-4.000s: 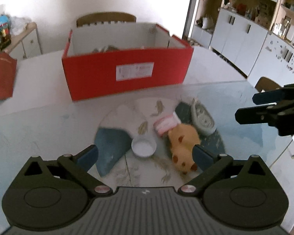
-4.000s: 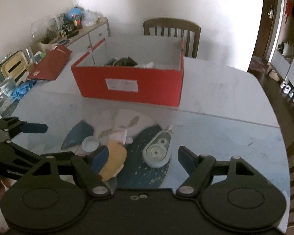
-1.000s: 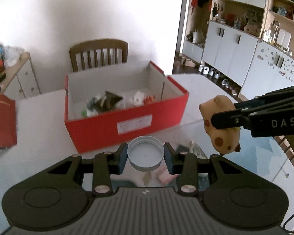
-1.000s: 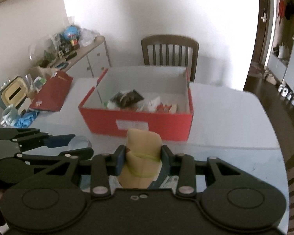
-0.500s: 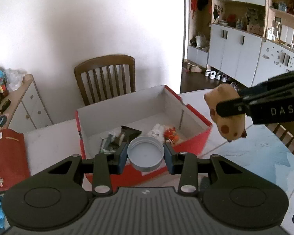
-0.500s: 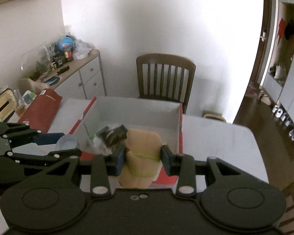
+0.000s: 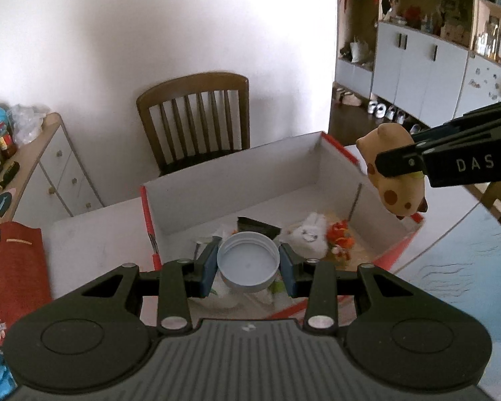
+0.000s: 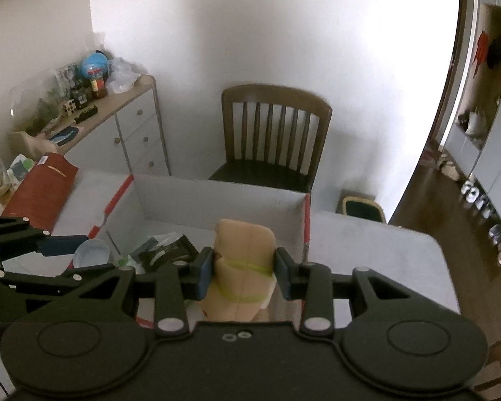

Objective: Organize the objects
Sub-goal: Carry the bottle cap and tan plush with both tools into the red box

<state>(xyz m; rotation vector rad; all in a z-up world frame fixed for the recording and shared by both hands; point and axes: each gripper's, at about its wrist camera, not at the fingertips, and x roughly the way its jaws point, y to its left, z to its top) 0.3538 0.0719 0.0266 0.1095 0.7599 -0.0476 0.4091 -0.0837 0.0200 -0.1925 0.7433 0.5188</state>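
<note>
My left gripper [image 7: 248,265] is shut on a white jar lid [image 7: 248,266] and holds it above the near left part of the open red box [image 7: 237,180]. My right gripper [image 8: 243,274] is shut on a tan plush hamster [image 8: 243,267] above the box's [image 8: 217,197] right side; the hamster also shows in the left wrist view [image 7: 392,173]. The lid and left gripper appear in the right wrist view [image 8: 92,252]. Inside the box lie a white bunny toy [image 7: 309,234], an orange item [image 7: 340,237] and a dark packet [image 7: 259,225].
A wooden chair [image 7: 197,117] stands behind the white table [image 8: 367,244]. A red bag [image 7: 13,274] lies at the table's left. A sideboard [image 8: 117,123] with clutter stands at the left wall. Cabinets [image 7: 427,63] line the right.
Both grippers have moved forward with their loads and now hang over the open box; the box looks nearer and seen more from above.
</note>
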